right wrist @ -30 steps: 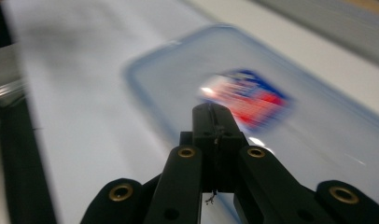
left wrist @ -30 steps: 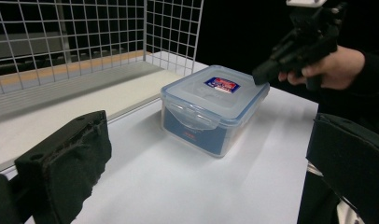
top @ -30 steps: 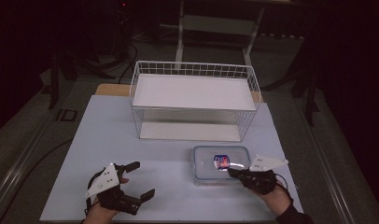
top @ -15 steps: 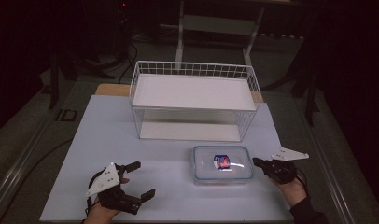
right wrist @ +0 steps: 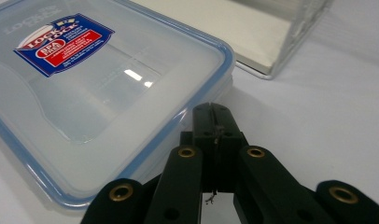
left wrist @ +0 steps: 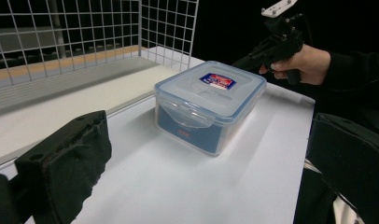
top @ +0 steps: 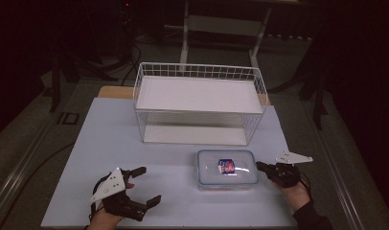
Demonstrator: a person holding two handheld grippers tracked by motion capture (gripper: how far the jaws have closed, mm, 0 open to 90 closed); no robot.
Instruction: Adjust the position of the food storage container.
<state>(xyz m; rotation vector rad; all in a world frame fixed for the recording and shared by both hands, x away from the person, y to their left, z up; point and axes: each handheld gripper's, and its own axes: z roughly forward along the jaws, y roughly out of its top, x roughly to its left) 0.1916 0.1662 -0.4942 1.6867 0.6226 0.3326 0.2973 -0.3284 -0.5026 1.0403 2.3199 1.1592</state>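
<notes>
Lidded food container (top: pixel 226 169) on white table (top: pixel 111 139), in front of wire basket (top: pixel 198 103).
Right gripper (top: pixel 260 166): jaws closed, empty, tips just beside the container's right edge. Left gripper (top: pixel 144 186): jaws spread wide, holding nothing, well apart from it.

left gripper (top: pixel 137 189): black, grey 3-cornered plate | right gripper (right wrist: pixel 214 122): black, brass screws; black sleeve (left wrist: pixel 351 70)

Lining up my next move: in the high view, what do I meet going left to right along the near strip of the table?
Left tool, jaws open, then the lidded plastic container, then the right tool, jaws shut, its tips just beside the container's right edge.
</notes>
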